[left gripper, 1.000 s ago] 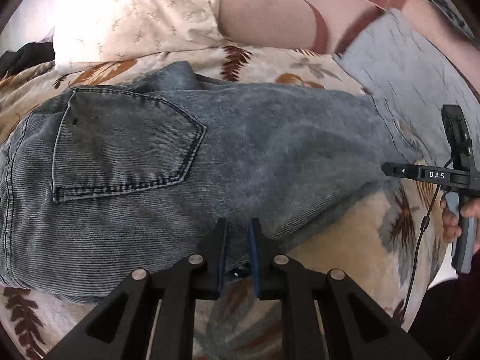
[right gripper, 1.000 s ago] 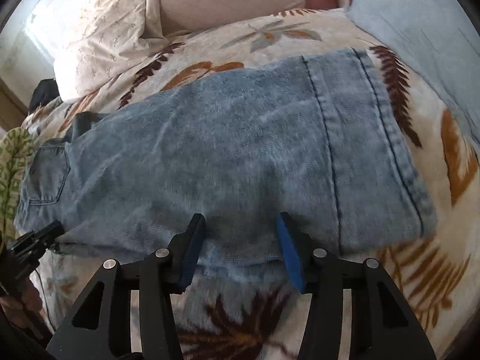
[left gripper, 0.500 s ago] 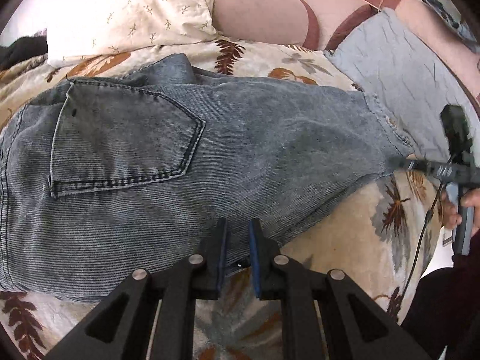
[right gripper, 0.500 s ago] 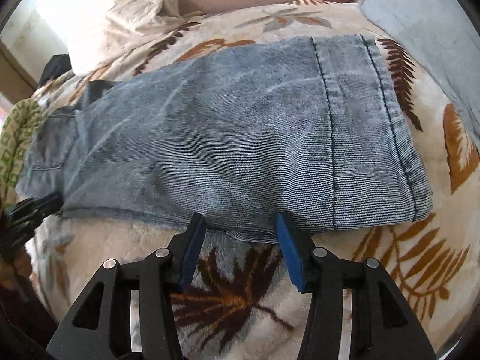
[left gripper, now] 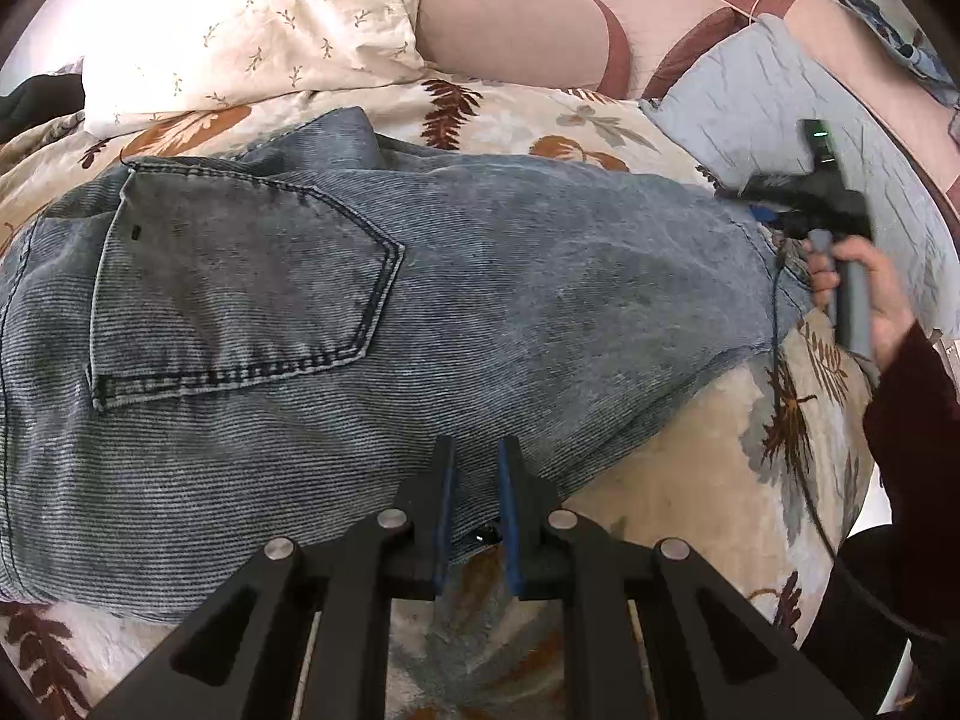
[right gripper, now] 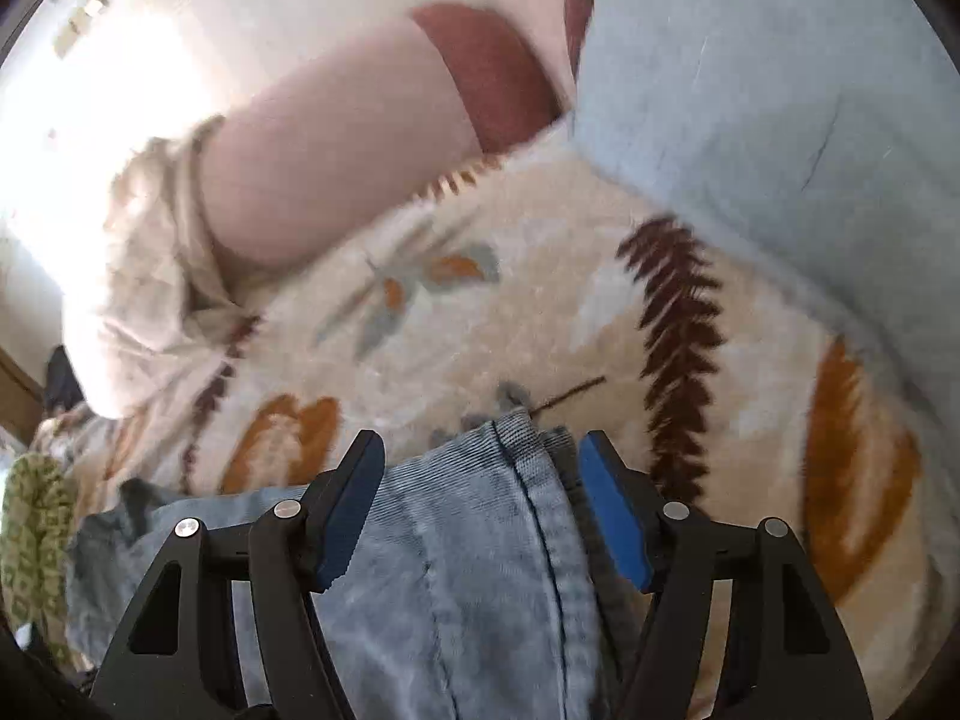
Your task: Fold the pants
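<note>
Grey-blue jeans (left gripper: 420, 312) lie flat across a leaf-print blanket (left gripper: 690, 480), back pocket (left gripper: 240, 282) at the left. My left gripper (left gripper: 474, 480) sits at the near edge of the jeans, jaws close together with denim between them. My right gripper (left gripper: 774, 204) shows at the far right over the leg hem, held by a hand. In the right wrist view the right gripper (right gripper: 480, 480) is open, its blue pads (right gripper: 612, 516) either side of the hem (right gripper: 516, 480), which lies between and under them.
A cream pillow (left gripper: 252, 30) and pink-and-maroon cushions (left gripper: 510, 30) line the back. A pale blue pillow (left gripper: 810, 138) lies at the right. A green patterned cloth (right gripper: 30, 516) sits at the left in the right wrist view.
My right gripper has swung forward from the near side of the leg to its hem end, staying open. My left gripper has held its place at the jeans' near edge.
</note>
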`<state>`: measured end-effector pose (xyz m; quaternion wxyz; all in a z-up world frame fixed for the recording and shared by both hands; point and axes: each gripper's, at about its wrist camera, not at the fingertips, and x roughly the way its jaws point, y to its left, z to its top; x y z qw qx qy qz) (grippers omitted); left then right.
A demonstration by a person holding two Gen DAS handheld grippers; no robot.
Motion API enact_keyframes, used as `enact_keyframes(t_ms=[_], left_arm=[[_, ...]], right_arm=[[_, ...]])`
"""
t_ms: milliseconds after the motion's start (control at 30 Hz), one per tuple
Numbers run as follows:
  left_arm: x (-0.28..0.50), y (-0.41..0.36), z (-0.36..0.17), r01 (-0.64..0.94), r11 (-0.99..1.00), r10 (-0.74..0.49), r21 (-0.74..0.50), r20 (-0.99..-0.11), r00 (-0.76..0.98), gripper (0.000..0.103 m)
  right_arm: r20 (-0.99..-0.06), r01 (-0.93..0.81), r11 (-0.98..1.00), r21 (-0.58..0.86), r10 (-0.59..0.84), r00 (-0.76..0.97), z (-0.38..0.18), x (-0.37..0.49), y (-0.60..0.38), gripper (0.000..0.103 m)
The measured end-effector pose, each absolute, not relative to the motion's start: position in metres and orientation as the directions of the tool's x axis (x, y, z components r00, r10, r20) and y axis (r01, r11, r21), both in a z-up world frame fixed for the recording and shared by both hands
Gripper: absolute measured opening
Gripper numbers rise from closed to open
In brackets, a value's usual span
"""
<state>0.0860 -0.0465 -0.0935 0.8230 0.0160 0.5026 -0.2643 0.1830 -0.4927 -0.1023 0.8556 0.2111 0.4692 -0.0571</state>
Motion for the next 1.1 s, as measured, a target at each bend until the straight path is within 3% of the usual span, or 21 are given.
enact_keyframes(t_ms=[33, 67, 200, 267, 400, 467, 500, 533, 600, 700, 800, 933, 1100], left_arm=[[0.086, -0.047, -0.093, 0.454, 0.859, -0.419, -0.238, -0.835, 0.356, 0.016], [0.085, -0.047, -0.093, 0.456, 0.858, -0.42, -0.237, -0.835, 0.357, 0.016], [0.082, -0.045, -0.092, 0.458, 0.857, -0.422, -0.238, -0.834, 0.357, 0.016], [0.082, -0.041, -0.09, 0.449, 0.857, -0.432, -0.252, -0.827, 0.36, 0.016], [0.078, -0.03, -0.08, 0.435, 0.855, -0.46, -0.281, -0.798, 0.389, 0.02], [0.077, -0.023, -0.072, 0.43, 0.85, -0.486, -0.305, -0.77, 0.414, 0.02], [0.077, -0.02, -0.069, 0.427, 0.848, -0.494, -0.313, -0.759, 0.425, 0.02], [0.077, -0.018, -0.067, 0.425, 0.846, -0.503, -0.322, -0.746, 0.436, 0.02], [0.078, -0.016, -0.064, 0.428, 0.838, -0.521, -0.339, -0.728, 0.445, 0.021], [0.083, -0.023, -0.072, 0.428, 0.853, -0.487, -0.3, -0.752, 0.444, 0.023], [0.09, -0.026, -0.083, 0.416, 0.864, -0.461, -0.284, -0.78, 0.423, 0.023], [0.095, -0.023, -0.088, 0.413, 0.861, -0.463, -0.295, -0.79, 0.401, 0.023], [0.101, -0.018, -0.09, 0.402, 0.854, -0.484, -0.331, -0.79, 0.378, 0.023]], right_arm=[[-0.86, 0.323, 0.917, 0.234, 0.04, 0.509, -0.112, 0.188, -0.488, 0.028], [-0.873, 0.336, 0.925, 0.181, -0.006, 0.487, -0.119, 0.191, -0.485, 0.024], [-0.872, 0.314, 0.948, 0.051, -0.111, 0.477, -0.121, 0.198, -0.468, 0.023], [-0.87, 0.348, 0.937, 0.0, -0.172, 0.462, -0.116, 0.195, -0.465, 0.038], [-0.806, 0.359, 0.933, 0.023, -0.195, 0.558, -0.073, 0.181, -0.457, 0.043], [-0.765, 0.247, 0.964, 0.095, -0.089, 0.638, -0.045, 0.174, -0.436, 0.052], [-0.754, 0.157, 0.97, 0.184, 0.037, 0.655, -0.037, 0.172, -0.424, 0.055], [-0.727, 0.023, 0.943, 0.333, 0.241, 0.643, -0.03, 0.173, -0.406, 0.056], [-0.674, -0.1, 0.876, 0.471, 0.431, 0.599, -0.027, 0.175, -0.378, 0.056], [-0.654, -0.229, 0.79, 0.569, 0.603, 0.456, -0.035, 0.192, -0.319, 0.056], [-0.657, -0.291, 0.727, 0.622, 0.686, 0.312, -0.05, 0.218, -0.265, 0.053], [-0.703, -0.296, 0.713, 0.636, 0.693, 0.161, -0.078, 0.254, -0.224, 0.047], [-0.753, -0.286, 0.749, 0.597, 0.647, 0.123, -0.103, 0.282, -0.216, 0.039]])
